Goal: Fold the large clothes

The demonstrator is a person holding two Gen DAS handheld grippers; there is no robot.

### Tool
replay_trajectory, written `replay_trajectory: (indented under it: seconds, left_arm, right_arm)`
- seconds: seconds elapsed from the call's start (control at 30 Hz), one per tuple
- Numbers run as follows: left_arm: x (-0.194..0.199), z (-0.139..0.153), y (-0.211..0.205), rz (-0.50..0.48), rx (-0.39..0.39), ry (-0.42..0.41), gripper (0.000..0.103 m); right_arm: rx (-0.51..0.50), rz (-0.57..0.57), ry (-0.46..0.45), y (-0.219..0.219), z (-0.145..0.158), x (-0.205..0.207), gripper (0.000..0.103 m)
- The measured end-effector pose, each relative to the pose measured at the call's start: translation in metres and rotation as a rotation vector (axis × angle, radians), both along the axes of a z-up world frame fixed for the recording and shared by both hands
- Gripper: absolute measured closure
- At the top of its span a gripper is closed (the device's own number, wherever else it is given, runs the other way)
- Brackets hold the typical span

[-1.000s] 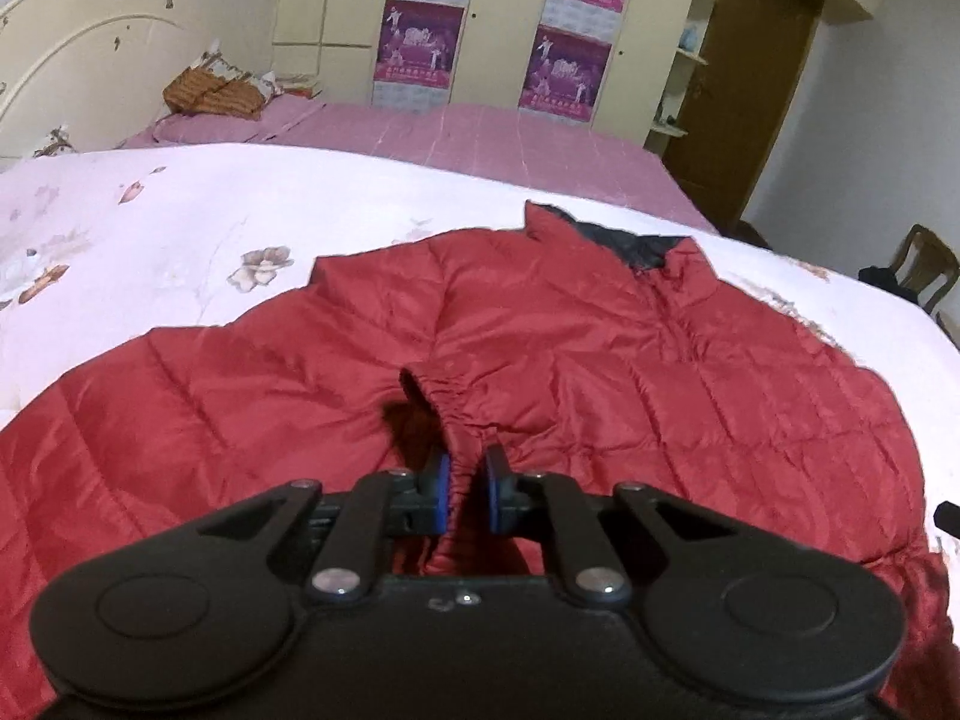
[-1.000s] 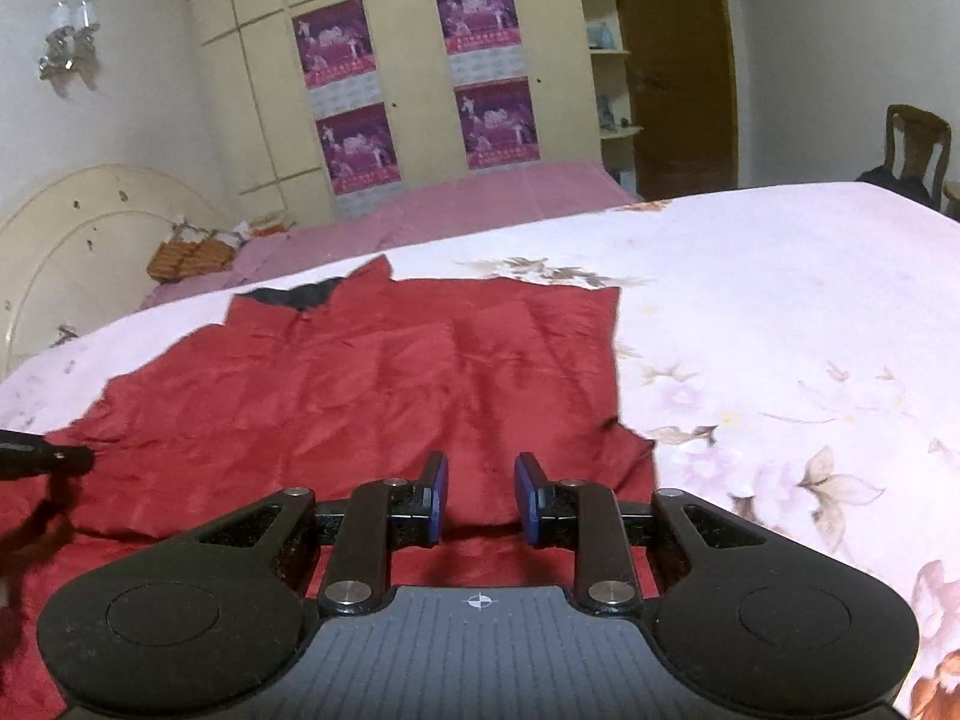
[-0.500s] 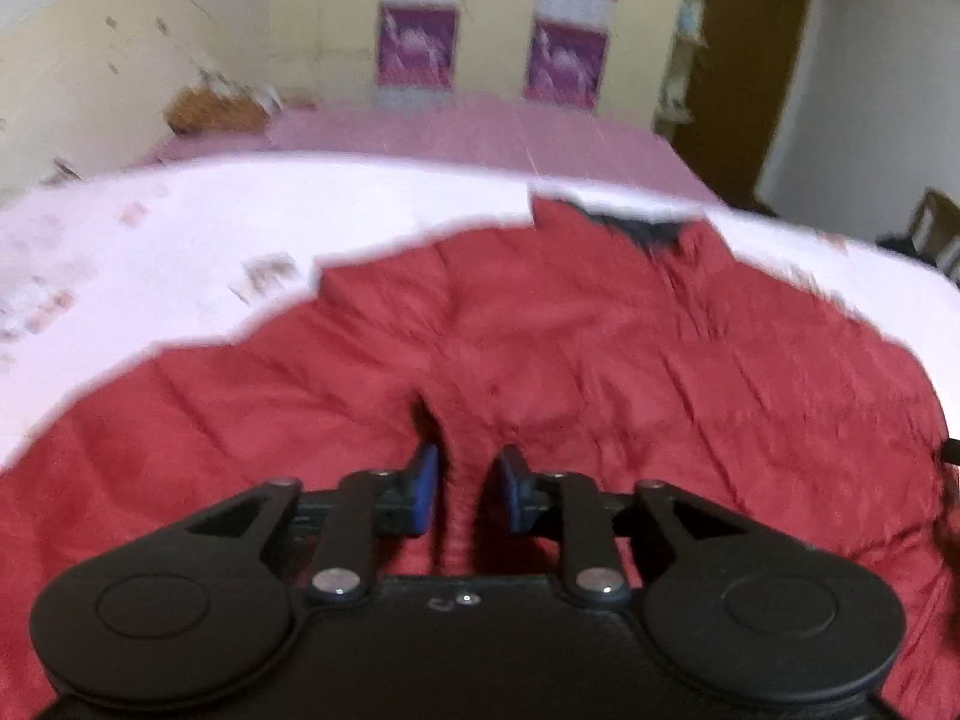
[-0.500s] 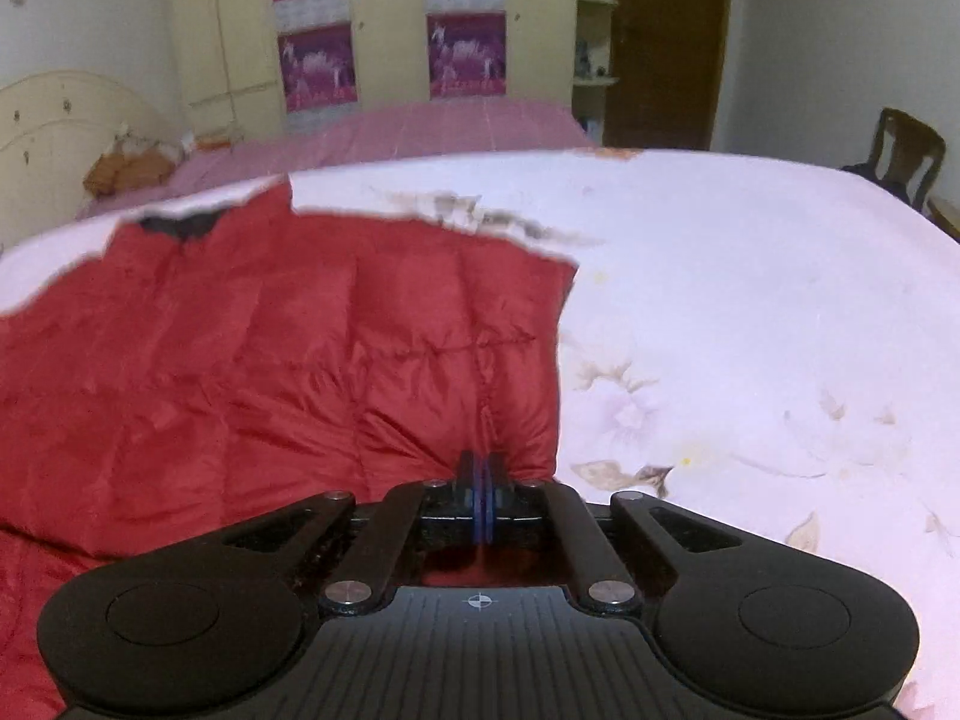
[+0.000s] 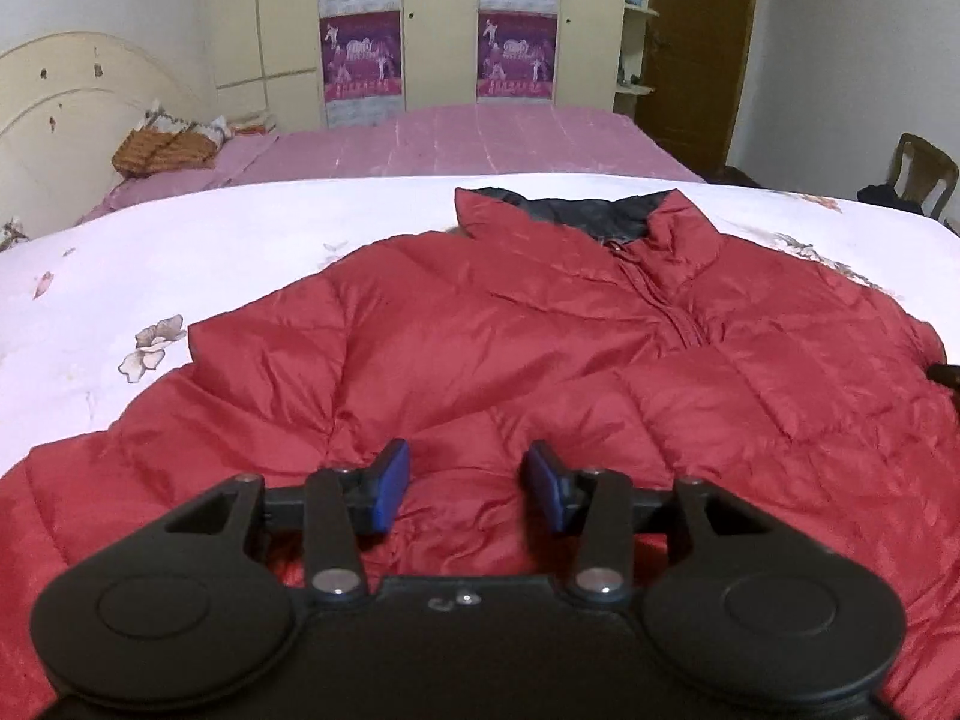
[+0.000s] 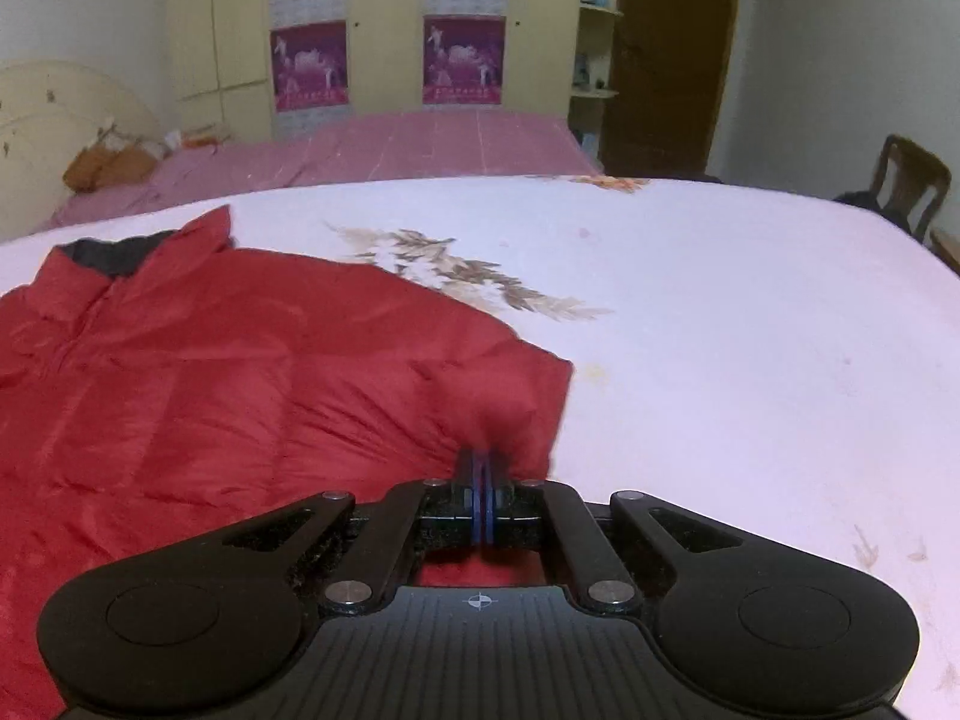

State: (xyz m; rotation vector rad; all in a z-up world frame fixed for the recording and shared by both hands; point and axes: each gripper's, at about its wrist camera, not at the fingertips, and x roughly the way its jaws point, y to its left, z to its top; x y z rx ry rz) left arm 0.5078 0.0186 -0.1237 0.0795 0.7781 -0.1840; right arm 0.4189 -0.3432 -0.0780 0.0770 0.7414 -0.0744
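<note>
1. A large red quilted puffer jacket [image 5: 540, 348] with a dark grey collar lining lies spread front-up on a white bedsheet with a faded flower print [image 5: 180, 252]; its stand-up collar points toward the far side of the bed, and a zip runs down from the collar.
2. In the left wrist view, folds of the jacket bunch up just ahead of the camera, and one sleeve runs off toward the lower left corner.
3. The left gripper [image 5: 468, 483] hovers low over this bunched fabric with its blue-padded fingers [image 5: 390, 483] spread wide apart; nothing lies between them but the cloth beneath, and whether they touch it cannot be told.
4. In the right wrist view, the jacket [image 6: 240, 372] fills the left half, and its outer edge ends in a corner near the middle of the frame, with bare sheet [image 6: 750, 360] to the right.
5. The right gripper [image 6: 482, 498] has its blue pads pressed together, pinching a raised tuft of red fabric at that edge.
6. Beyond the white sheet lies a pink quilted bedspread [image 5: 456, 138], with a brown woven bundle [image 5: 162, 150] beside a cream curved headboard [image 5: 66, 96].
7. Cream wardrobe doors carrying purple posters [image 5: 360, 54] stand at the back, a dark brown wooden door [image 5: 696, 48] is to their right, and a wooden chair [image 5: 921, 171] is at the far right.
</note>
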Motion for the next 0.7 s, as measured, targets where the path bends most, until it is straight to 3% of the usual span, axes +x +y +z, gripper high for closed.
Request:
replay_trajectory:
  seconds: [0.23, 0.37, 0.5, 0.57, 0.63, 0.7]
  left_arm:
    - [-0.036, 0.022, 0.005, 0.011, -0.028, -0.038, 0.058]
    - [-0.025, 0.004, -0.003, 0.007, 0.018, 0.013, 0.055]
    - [-0.029, 0.012, -0.006, 0.023, 0.021, -0.005, 0.057]
    - [-0.041, 0.020, -0.005, 0.027, -0.012, -0.027, 0.046]
    - [-0.054, 0.020, -0.007, 0.037, -0.021, -0.043, 0.026]
    - [-0.054, 0.011, -0.012, 0.028, 0.002, -0.011, 0.025]
  right_arm:
    - [0.082, -0.032, -0.048, -0.009, 0.022, -0.021, 0.102]
    - [0.027, -0.018, 0.008, -0.002, 0.003, -0.021, 0.102]
    - [0.021, -0.024, -0.003, -0.001, 0.017, -0.025, 0.102]
    - [0.046, -0.015, -0.043, -0.001, 0.029, -0.041, 0.102]
    - [0.038, -0.001, -0.053, 0.004, 0.034, -0.057, 0.102]
    - [0.037, 0.023, -0.047, 0.011, 0.035, -0.070, 0.101]
